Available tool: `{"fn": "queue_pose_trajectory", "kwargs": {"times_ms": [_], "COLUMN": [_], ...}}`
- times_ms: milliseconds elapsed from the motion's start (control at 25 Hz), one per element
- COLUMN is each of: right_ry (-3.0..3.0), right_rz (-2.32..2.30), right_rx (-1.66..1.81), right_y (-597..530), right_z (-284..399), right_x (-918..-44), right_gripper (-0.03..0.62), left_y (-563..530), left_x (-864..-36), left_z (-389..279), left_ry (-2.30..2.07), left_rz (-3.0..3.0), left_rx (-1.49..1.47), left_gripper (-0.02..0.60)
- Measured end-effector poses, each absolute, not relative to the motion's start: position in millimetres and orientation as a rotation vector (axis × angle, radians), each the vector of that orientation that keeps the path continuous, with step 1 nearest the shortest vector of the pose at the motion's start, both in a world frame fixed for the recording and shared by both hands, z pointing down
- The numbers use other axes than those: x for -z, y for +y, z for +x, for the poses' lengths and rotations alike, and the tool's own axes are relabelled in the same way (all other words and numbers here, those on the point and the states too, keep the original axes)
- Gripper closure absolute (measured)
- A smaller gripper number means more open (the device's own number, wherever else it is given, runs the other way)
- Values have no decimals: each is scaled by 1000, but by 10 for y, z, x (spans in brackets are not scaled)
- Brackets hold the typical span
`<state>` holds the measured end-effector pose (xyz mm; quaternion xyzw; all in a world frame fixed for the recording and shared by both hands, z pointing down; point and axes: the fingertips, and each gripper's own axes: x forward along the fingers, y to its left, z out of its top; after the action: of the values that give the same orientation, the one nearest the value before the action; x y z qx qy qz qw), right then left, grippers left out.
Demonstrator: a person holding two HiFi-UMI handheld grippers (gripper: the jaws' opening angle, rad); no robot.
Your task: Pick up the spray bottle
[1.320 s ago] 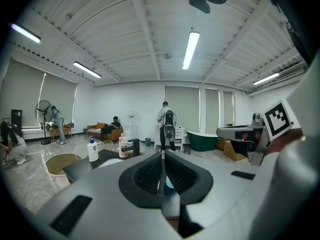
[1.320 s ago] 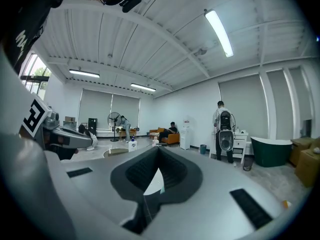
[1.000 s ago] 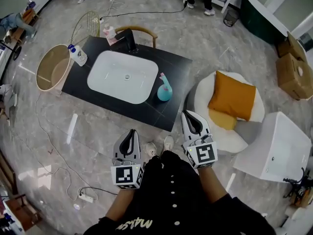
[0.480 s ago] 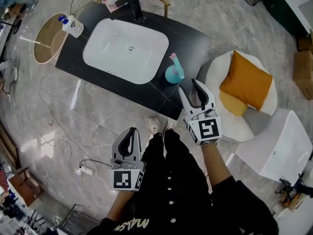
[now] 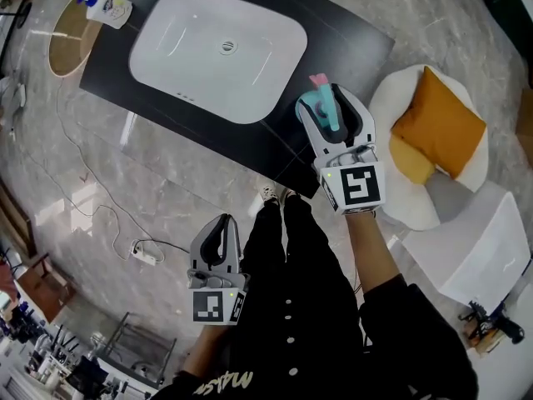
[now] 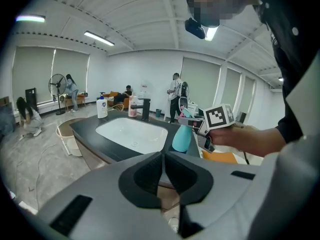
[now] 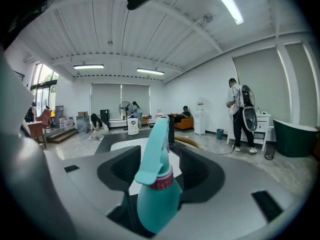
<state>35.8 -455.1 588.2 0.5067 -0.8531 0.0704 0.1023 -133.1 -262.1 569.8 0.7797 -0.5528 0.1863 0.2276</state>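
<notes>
The right gripper (image 5: 333,102) had its jaws opening either side of the teal spray bottle (image 7: 159,194), not pressing it. The left gripper (image 6: 163,156) had its jaws together, empty. The white bottle (image 5: 108,8) bore a label too small to read.

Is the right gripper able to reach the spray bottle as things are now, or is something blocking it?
Probably yes. The spray bottle stands upright between the opening jaws of the right gripper, on the dark counter beside the sink. Nothing else sits between the jaws, so the way looks free.
</notes>
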Motion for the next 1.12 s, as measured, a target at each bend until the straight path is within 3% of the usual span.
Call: {"fn": "queue_pose_trajectory", "kwargs": {"times_ms": [80,200,480,1120], "right_ry": [-2524,-2526,-2539,-2519], "right_rz": [1498,1490,1470,1606], "right_rx": [-177,-151,-120,-23], "right_y": [-4596,-4605,-4592,-4065], "right_z": [347,350,372,814], "right_x": [-5880,-5871,-5726,-4399], "right_gripper": [384,479,482,482], "left_y": [-2621,-2625,-2761,-3283], "left_x": [-5744,-5754,-5641,-4678], "left_z": [-1315,-1297,-1292,-1289], "left_ry": [-1521,-1522,-1552,-1658], "left_rz": [2136,2129,2160,2339], "left_rx": [-520,-530,-508,-334], "left_gripper": [554,554,554,554]}}
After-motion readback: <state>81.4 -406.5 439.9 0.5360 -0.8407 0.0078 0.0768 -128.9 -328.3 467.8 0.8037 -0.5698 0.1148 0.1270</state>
